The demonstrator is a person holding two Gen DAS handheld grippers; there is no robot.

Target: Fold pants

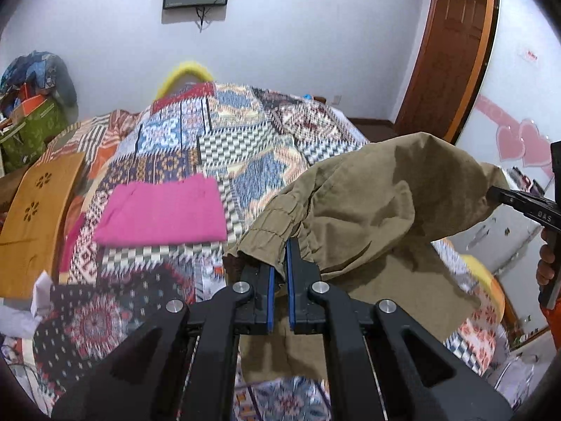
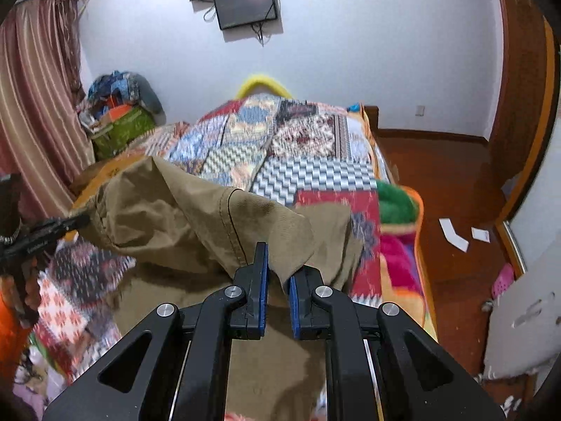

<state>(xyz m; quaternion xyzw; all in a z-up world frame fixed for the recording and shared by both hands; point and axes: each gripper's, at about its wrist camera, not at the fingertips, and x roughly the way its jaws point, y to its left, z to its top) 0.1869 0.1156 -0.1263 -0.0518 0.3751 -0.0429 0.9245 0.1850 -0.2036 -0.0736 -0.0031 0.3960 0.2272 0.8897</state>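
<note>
Olive-khaki pants (image 1: 378, 196) hang in the air over a patchwork bedspread, stretched between both grippers. My left gripper (image 1: 280, 266) is shut on the elastic waistband edge. My right gripper (image 2: 277, 273) is shut on a seamed edge of the same pants (image 2: 196, 217). The right gripper also shows in the left wrist view (image 1: 498, 193) at the far right, clamped on the cloth. The left gripper shows in the right wrist view (image 2: 77, 222) at the left, clamped on the cloth. The lower part of the pants drapes down onto the bed below the jaws.
A folded pink garment (image 1: 161, 210) lies on the bedspread (image 1: 245, 140) to the left. A wooden board (image 1: 35, 217) sits at the bed's left edge. A green fluffy item (image 2: 396, 200) lies by the bed's right edge, above the wooden floor (image 2: 448, 182).
</note>
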